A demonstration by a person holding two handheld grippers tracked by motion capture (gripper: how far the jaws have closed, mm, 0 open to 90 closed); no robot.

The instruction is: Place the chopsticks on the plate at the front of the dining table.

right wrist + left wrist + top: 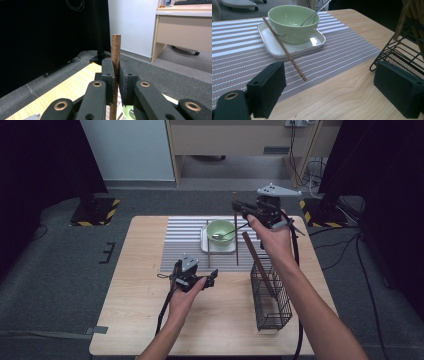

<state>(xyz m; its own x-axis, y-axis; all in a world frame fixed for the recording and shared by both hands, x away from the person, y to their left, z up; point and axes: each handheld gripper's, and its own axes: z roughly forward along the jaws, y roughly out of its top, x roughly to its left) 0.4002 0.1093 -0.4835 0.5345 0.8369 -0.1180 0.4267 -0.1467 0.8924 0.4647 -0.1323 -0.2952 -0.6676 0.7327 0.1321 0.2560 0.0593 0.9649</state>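
A green bowl with a metal spoon in it stands on a white square plate on the striped placemat. My right gripper hovers above the bowl's right side, shut on a brown chopstick that stands upright between its pads. A second chopstick lies left of the bowl, leaning on the plate's rim. My left gripper is low over the table at the mat's front edge, open with nothing between its jaws.
A black wire basket holding brown wooden sticks stands at the table's right front. Beyond the table are a desk, dark stands with yellow-black striped bases, and loose cables on the grey floor.
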